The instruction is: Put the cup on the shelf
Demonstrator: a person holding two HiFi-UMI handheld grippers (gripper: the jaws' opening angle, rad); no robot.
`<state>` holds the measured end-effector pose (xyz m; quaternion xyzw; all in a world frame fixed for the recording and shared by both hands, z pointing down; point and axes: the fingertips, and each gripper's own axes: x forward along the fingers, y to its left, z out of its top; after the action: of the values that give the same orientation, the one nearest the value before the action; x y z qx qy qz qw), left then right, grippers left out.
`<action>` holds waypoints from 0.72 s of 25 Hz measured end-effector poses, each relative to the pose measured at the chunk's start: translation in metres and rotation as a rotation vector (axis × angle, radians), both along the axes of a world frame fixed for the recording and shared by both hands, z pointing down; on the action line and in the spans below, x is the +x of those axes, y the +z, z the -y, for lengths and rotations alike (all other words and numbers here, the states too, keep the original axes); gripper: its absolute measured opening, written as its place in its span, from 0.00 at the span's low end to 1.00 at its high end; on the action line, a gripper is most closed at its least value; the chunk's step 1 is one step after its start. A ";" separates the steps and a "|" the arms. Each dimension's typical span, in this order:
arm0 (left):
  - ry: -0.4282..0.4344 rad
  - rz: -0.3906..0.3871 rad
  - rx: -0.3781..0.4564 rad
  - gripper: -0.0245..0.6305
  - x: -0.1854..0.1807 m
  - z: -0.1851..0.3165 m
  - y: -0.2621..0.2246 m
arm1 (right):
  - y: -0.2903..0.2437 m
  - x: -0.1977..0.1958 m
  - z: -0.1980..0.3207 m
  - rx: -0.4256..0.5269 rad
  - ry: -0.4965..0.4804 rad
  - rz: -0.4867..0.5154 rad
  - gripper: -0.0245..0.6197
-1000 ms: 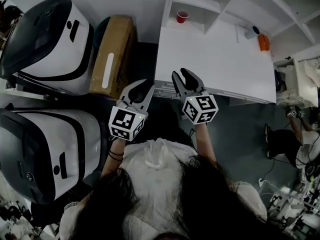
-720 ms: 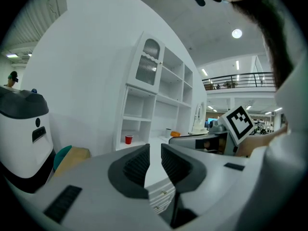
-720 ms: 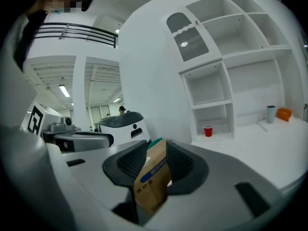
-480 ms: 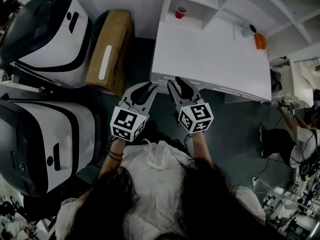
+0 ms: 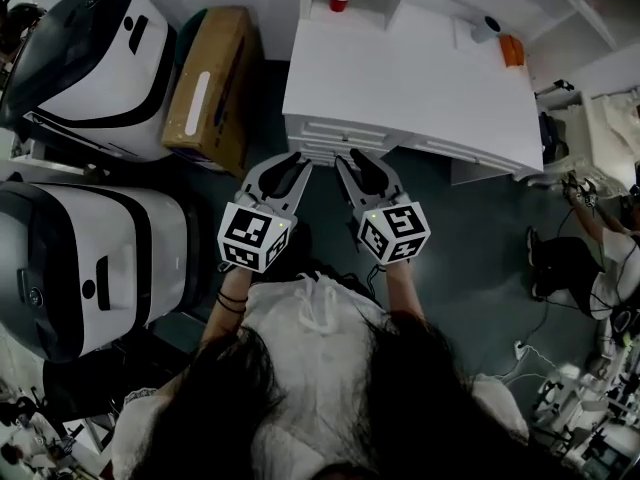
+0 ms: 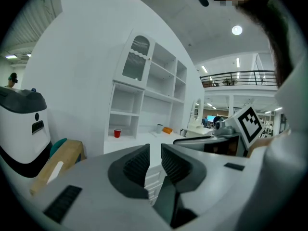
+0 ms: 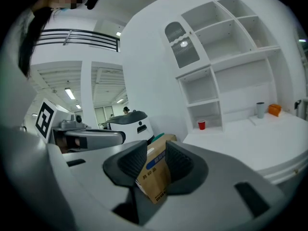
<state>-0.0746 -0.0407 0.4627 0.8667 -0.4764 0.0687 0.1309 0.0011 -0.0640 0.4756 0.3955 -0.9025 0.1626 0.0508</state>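
Both grippers are empty: the left gripper point(image 6: 155, 148) and the right gripper point(image 7: 156, 146) each show jaws narrowly parted, clasping nothing, short of the desk point(image 5: 420, 78). We find the red cup point(image 5: 340, 0) at twelve o'clock, in the bottom bay beneath the shelf point(image 7: 204, 102). We judge this the approach step; the next move calls for a forward reach, wider jaws and a grasp on the cup.

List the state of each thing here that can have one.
Red cup: upright in the shelf's bottom-left compartment.
Grey cup: upright on the desk.
Drawers: shut.
Left gripper: jaws slightly apart, empty.
Right gripper: jaws slightly apart, empty.
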 end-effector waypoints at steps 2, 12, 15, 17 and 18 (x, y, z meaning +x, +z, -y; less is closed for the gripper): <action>0.006 0.007 -0.003 0.16 0.019 -0.014 0.003 | -0.002 0.019 -0.014 0.008 0.005 0.007 0.24; 0.007 0.029 -0.001 0.16 0.096 -0.094 0.005 | -0.005 0.083 -0.095 0.028 -0.026 0.033 0.22; -0.004 0.038 -0.010 0.16 0.105 -0.114 0.009 | -0.002 0.090 -0.115 0.026 -0.041 0.040 0.21; -0.010 0.042 -0.016 0.16 0.109 -0.127 0.011 | 0.000 0.092 -0.129 0.024 -0.053 0.043 0.21; -0.014 0.042 -0.017 0.16 0.110 -0.132 0.012 | 0.001 0.093 -0.135 0.024 -0.059 0.044 0.20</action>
<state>0.0353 0.0914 0.4747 0.8606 -0.4844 0.0903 0.1288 0.0936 0.0706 0.4762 0.3656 -0.9166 0.1589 0.0313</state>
